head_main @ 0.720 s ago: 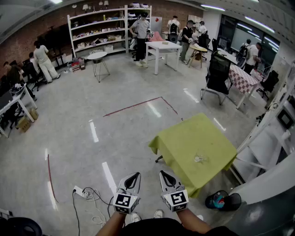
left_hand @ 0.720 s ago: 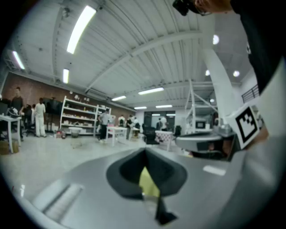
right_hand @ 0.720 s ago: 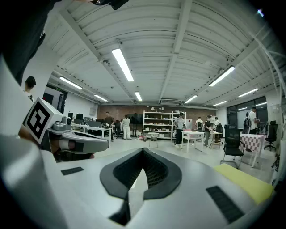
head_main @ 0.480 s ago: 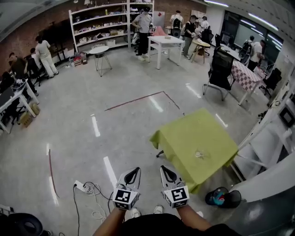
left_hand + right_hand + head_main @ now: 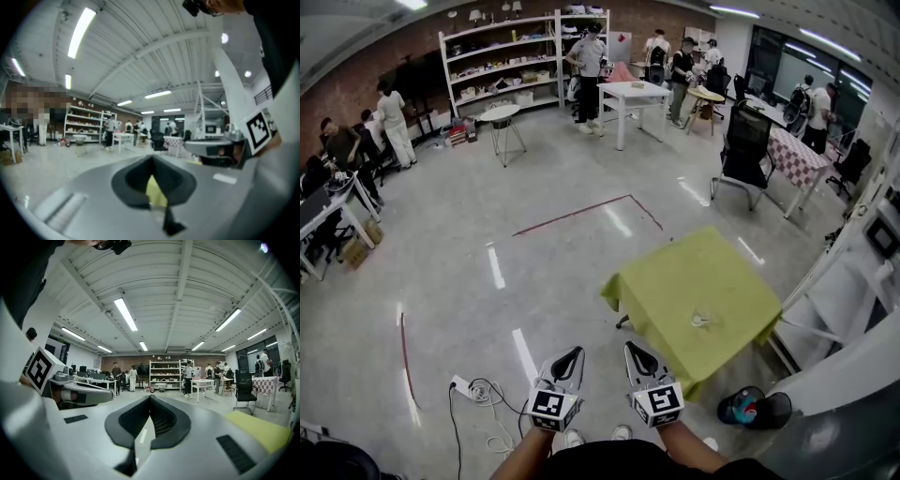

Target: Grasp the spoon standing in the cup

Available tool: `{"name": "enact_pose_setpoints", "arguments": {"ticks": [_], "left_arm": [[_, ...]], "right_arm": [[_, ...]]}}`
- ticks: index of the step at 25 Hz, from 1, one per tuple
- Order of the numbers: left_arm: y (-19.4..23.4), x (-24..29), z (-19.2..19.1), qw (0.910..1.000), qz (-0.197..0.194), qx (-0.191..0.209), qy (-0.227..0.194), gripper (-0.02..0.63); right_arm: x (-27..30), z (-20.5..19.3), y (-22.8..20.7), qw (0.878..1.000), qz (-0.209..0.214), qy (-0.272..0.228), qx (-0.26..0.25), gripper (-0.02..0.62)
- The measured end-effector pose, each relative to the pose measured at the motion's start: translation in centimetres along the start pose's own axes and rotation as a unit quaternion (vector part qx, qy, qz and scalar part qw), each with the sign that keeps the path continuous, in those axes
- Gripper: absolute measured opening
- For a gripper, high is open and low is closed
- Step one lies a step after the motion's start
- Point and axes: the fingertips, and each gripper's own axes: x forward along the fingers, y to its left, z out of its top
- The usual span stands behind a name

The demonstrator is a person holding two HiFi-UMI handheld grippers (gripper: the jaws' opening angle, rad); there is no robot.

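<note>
Left gripper, right gripper — both closed, empty — well short of the cup.

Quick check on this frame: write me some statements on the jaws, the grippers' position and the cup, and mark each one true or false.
1. The right gripper has its jaws shut with nothing between them. True.
2. The left gripper has something clamped in its jaws. False: its jaws are together and empty.
3. The cup stands on a table covered with a yellow-green cloth. True.
4. Both grippers are held above the table top. False: they are over the floor, close to the person's body, and the table lies ahead and to the right.
</note>
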Motion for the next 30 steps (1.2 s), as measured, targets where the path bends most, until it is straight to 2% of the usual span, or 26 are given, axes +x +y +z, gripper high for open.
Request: {"name": "enact_pose_setpoints", "arguments": {"ticks": [11, 16, 20, 26, 30], "left_arm": [[-2.5, 2.2, 0.0, 1.0, 0.01, 0.0, 0.003, 0.006], [-3.8, 3.6, -0.5, 0.9997, 0.007, 0.0, 0.024, 0.006], [-4.7, 5.6, -0.6, 0.9995, -0.02, -0.012, 0.021, 0.006], [-3.6, 9.4, 0.6, 0.9993, -0.034, -0.012, 0.011, 0.006], [-1.6, 12.0, 1.0, 0.9992, -0.039, 0.003, -0.008, 0.006]], "right_arm": [[-1.9, -1.5, -1.7, 1.0, 0.024, 0.016, 0.009, 0.006], [-2.7, -2.1, -4.3, 1.0, 0.001, 0.018, 0.021, 0.006], [-2.4, -1.8, -6.7, 0.999, -0.027, 0.012, 0.04, 0.006], [-0.2, -1.3, -9.8, 0.998, -0.054, 0.014, 0.036, 0.006], [2.0, -1.2, -11.2, 0.997, -0.07, 0.02, 0.032, 0.006]]}}
